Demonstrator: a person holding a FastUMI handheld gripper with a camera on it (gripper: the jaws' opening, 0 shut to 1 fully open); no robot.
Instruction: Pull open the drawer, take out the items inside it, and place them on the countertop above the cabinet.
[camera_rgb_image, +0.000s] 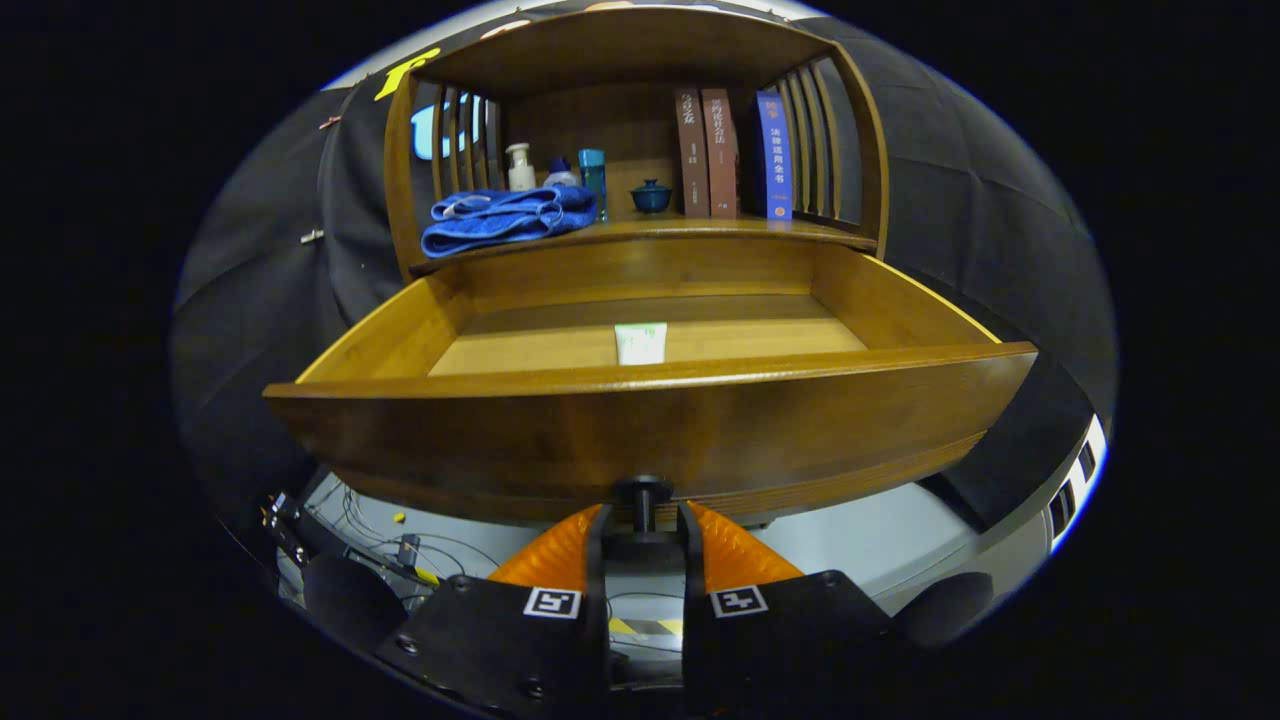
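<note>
The wooden drawer stands pulled far out of the cabinet, its front panel just ahead of my fingers. My gripper is shut on the small dark drawer knob, one finger on each side of its stem. Inside the drawer lies a small white and green tube or packet, near the middle of the drawer floor, beyond the front panel. The countertop runs above the drawer at the back.
On the countertop lie a folded blue towel, bottles, a small blue lidded cup and three upright books, under a wooden shelf frame. Cables and floor show below the drawer.
</note>
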